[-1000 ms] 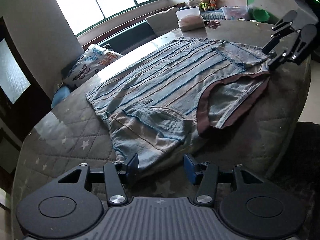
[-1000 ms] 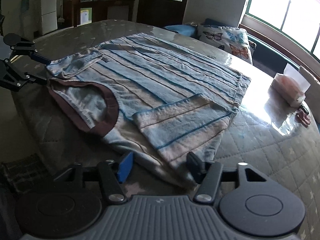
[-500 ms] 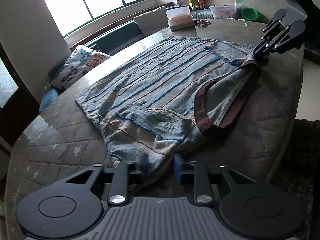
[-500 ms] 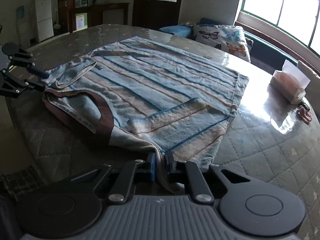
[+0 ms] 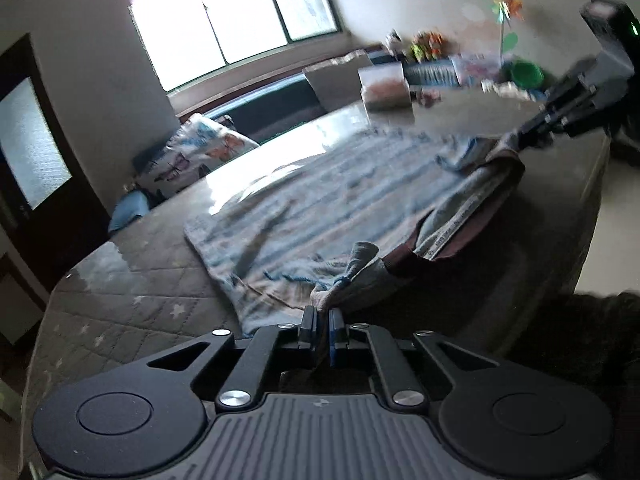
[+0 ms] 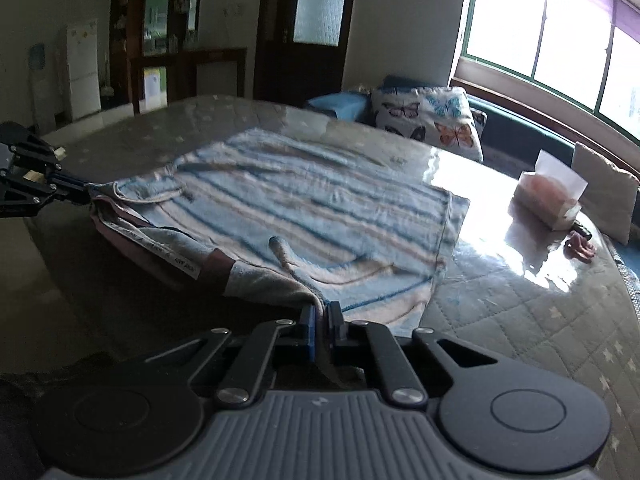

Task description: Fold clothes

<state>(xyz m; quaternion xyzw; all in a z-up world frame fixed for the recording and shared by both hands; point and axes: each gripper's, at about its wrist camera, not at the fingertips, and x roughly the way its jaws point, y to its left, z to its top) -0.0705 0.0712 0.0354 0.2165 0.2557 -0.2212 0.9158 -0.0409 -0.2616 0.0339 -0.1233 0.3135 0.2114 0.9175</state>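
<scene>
Both grippers are clamping cloth at the near edge of the table [image 6: 520,320]. The left gripper [image 5: 320,322] is pinching one shoulder corner of the striped shirt [image 5: 320,200], its jaws pressed together with a bunched tuft of fabric standing up just beyond the tips. The right gripper [image 6: 321,322] is doing the same at the other shoulder, jaws narrowed onto a grey fold that is trailing back between them.

The shirt is lying flat on the table, collar end towards the grippers, hem towards the window [image 6: 560,20]. Its long axis is running from the held shoulders away to that far hem, so the body of the garment is lying straight ahead of both tools. The brown neckline [image 5: 472,240] is sagging in an arc between the two grips, lifted slightly off the table, while the hem end is resting flat.

Neither hand looks nearer the hem; each is at its own shoulder, well apart across the shirt's width. That is the relation to watch: a fold would likely mean carrying both corners forward together towards the window, keeping the span between them taut. The tissue box [image 6: 550,200] is sitting beyond the hem, to the window side, apart from the cloth.
</scene>
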